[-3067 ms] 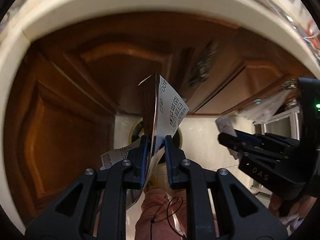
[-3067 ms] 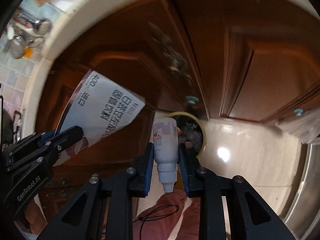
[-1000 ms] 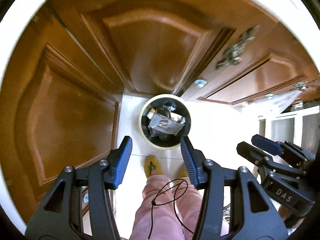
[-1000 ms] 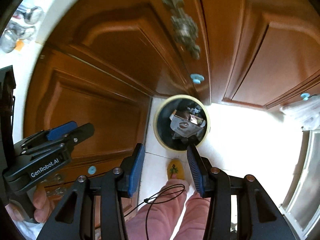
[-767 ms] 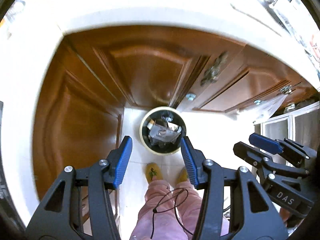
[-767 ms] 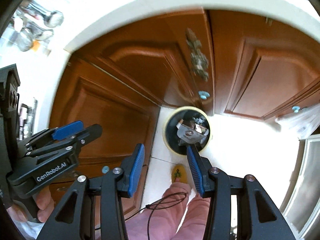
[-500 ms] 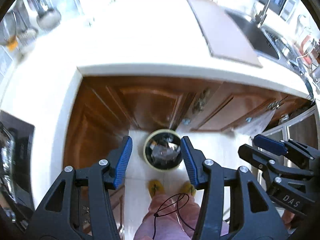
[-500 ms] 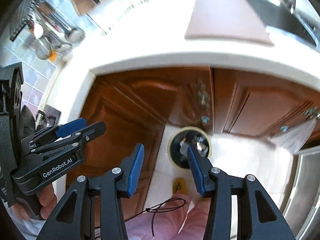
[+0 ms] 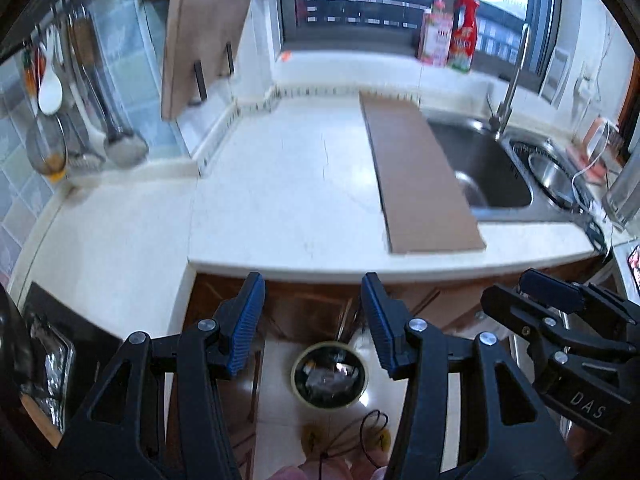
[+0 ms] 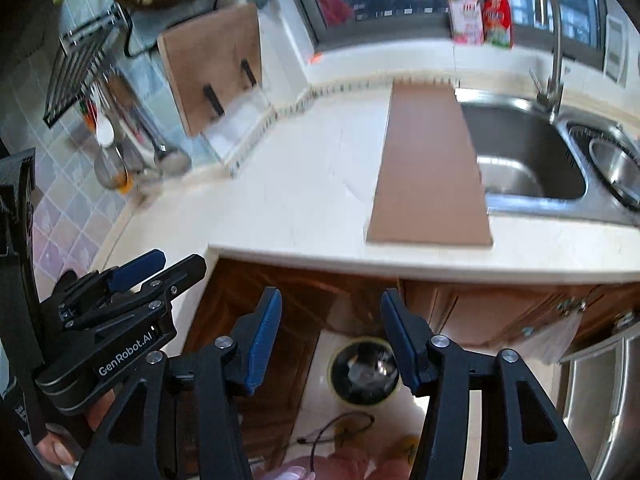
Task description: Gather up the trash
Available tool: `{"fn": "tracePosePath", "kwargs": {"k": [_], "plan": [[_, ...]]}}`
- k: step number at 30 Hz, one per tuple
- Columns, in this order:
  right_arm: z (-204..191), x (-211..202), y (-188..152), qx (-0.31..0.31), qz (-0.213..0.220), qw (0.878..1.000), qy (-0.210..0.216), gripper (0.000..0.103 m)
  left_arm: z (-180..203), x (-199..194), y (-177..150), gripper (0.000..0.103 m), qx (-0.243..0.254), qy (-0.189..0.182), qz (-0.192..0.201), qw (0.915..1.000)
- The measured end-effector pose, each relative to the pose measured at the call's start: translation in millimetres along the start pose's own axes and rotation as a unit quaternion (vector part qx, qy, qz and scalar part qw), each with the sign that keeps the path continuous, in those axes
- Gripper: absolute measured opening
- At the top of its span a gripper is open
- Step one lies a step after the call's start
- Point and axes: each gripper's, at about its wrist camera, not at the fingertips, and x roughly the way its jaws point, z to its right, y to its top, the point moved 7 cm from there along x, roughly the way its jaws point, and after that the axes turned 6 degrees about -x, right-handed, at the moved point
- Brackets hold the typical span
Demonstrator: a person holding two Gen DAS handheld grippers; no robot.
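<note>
"DAS" is printed in pale letters on the black body of the right gripper (image 9: 538,300), as seen from the left wrist view. "GenRobot.AI" is printed in white on the black body of the left gripper (image 10: 160,266), seen from the right wrist view. The labels on the two bottles (image 9: 448,34) at the window (pink and red) cannot be read.

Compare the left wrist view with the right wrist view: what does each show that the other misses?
Left wrist only: the dark stovetop at lower left, and the right hand-held gripper seen from the side.

Right wrist only: a clear plastic bag hanging on a cabinet door, and the left hand-held gripper.

Both: the white counter, brown board, sink, and the trash bin on the floor. Both hand-held grippers are open, empty.
</note>
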Motion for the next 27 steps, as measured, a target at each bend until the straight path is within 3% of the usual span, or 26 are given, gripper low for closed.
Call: {"fn": "tracePosePath", "kwargs": {"k": [5,13,27], "plan": [[-5.1,-33.8,40.7,-0.003,0.037,0.999,-0.01,0.057,0.9,-13.2,27.6,0.048,0.0,-0.011,0.018,0.9998],[-19.5,-42.0,79.8,-0.004,0.071,0.997,-0.025,0.059,-3.6,-3.3,50.2,0.05,0.004,-0.024,0.028,0.9993],[-32.1,-1.7,93.5,0.002,0.071,0.997,-0.036,0.061,-10.0,22.0,64.6,0.051,0.013,-0.037,0.015,0.9991]]}}
